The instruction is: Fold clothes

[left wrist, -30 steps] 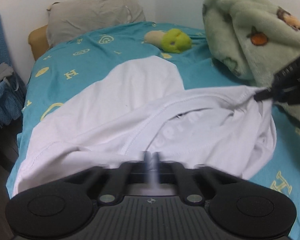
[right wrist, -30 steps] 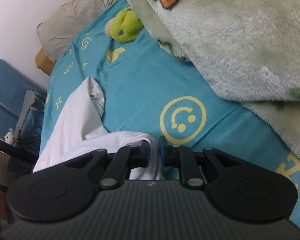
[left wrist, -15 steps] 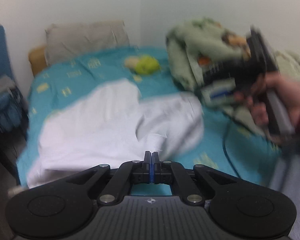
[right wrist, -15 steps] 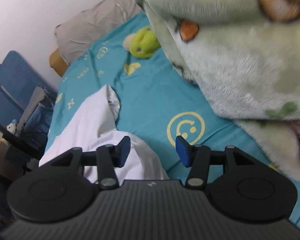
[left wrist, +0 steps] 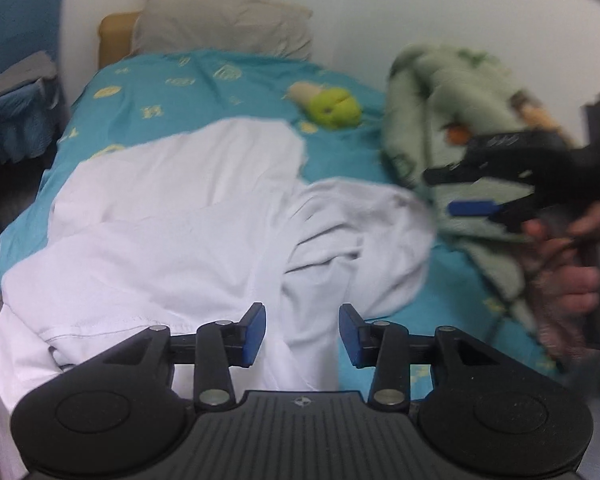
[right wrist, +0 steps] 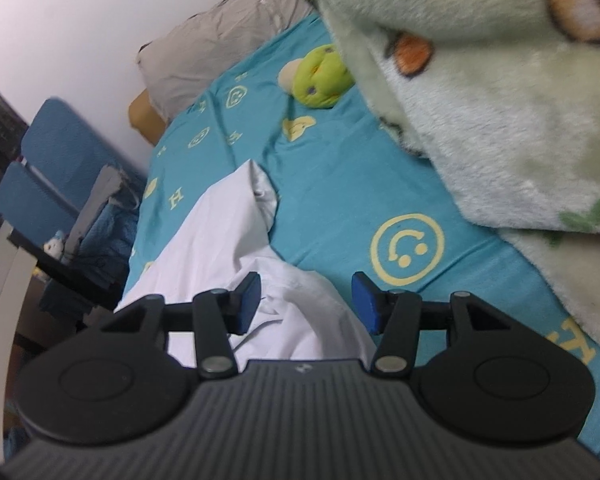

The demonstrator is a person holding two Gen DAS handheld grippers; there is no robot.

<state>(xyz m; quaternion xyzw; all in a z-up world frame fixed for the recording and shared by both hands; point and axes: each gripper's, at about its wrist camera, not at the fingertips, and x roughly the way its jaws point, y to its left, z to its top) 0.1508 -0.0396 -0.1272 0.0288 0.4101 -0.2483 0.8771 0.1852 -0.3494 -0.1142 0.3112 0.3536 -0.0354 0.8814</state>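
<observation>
Both grippers have let go. A second ago the right gripper (right wrist: 306,300) was pinching an edge of the white shirt (left wrist: 188,240), and the left gripper (left wrist: 302,334) was shut on the near edge. Half a second ago the right jaws were already apart while the left jaws were closed with no cloth in them. Now the jaws of both stand wide with nothing between them. In the left view the right gripper hangs off to the side, over by the blanket (left wrist: 452,112), with a hand (left wrist: 568,264) around its handle.

The shirt has dropped onto the bed (left wrist: 204,80). It lies in a loose heap, partly spread out, with a bunched lump on the side near the blanket. Its near edge hangs toward the foot of the bed, just under the left gripper. It is not a neat flat fold. My guess is the shirt was laid down so it could be grabbed afresh, but I cannot be sure which part of the folding this is.

Counting:
- one white shirt
- two grippers
- one hand in view
- one bed
- one grey pillow (left wrist: 224,20)
- one green toy (left wrist: 332,108)
- one fuzzy green blanket
- one blue chair (right wrist: 56,168) beside the bed
</observation>
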